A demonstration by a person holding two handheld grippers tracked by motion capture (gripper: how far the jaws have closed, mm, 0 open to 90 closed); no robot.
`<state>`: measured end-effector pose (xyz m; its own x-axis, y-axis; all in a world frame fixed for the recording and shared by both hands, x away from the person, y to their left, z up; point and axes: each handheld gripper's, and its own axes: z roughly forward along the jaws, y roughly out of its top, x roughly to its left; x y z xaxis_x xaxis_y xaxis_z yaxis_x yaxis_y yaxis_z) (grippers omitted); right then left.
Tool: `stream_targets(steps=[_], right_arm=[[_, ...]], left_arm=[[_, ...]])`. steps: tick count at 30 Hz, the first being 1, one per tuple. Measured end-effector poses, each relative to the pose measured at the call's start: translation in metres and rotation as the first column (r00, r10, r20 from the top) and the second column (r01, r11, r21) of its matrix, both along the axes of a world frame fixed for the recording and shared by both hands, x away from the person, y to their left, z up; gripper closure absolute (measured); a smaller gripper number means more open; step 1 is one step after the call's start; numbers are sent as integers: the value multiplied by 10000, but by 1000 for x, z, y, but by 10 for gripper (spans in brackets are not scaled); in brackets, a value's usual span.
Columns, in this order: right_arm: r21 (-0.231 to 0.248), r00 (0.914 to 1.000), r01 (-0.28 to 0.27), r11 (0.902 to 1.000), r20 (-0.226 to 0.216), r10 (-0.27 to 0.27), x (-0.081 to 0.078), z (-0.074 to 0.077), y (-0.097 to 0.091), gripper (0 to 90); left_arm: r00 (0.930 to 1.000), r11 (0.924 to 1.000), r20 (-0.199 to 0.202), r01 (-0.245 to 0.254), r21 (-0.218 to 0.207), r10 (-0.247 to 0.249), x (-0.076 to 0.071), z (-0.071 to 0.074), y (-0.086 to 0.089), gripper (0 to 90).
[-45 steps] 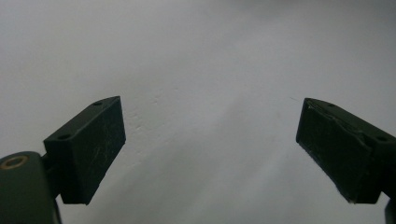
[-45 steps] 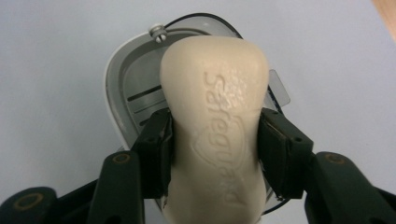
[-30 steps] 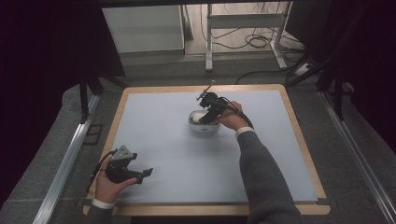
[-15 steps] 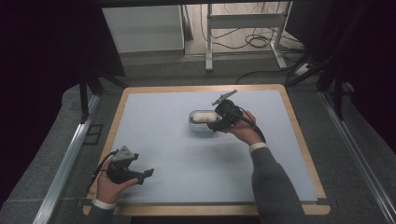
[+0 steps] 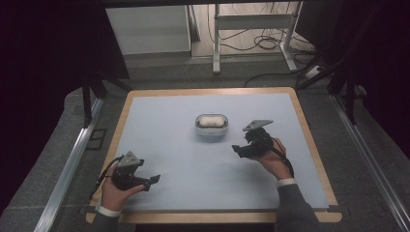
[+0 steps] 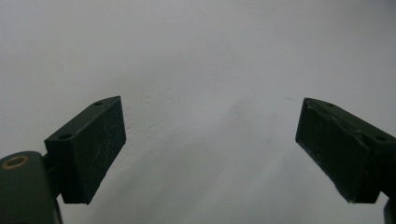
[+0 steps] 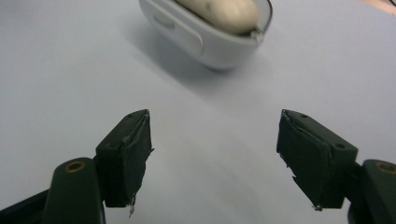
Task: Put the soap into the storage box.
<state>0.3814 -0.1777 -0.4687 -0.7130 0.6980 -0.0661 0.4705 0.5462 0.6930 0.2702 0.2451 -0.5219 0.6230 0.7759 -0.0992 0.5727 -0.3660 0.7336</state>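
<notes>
While my right gripper hovers beside the white container, its fingers are spread, holding nothing | container sits near the middle of the bench, a pale oval piece inside | left gripper at the near left corner, fingers spread, empty

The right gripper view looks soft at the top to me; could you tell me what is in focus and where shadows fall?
Right gripper view: the white container is blurred, its shadow beneath; the open jaws are sharp. Left gripper view: faint shadows on the mat. High view: dark surroundings.
</notes>
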Motion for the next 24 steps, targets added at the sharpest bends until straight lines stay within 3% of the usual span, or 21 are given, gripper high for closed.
stream_targets(steps=[9, 12, 24], right_arm=[[279, 9983, 556, 9981, 182, -561, -30, -12, -32, 250], [160, 9972, 735, 9972, 139, -738, -37, -18, -39, 244], [304, 9944, 997, 9945, 310, -1007, -44, -24, -48, 242]], left_arm=[[10000, 10000, -1, -14, 97, 14, 0, 0, 0, 89], [10000, 9999, 2, -43, 111, 43, 0, 0, 0, 89], [10000, 9999, 9, -52, 138, 52, 0, 0, 1, 89]])
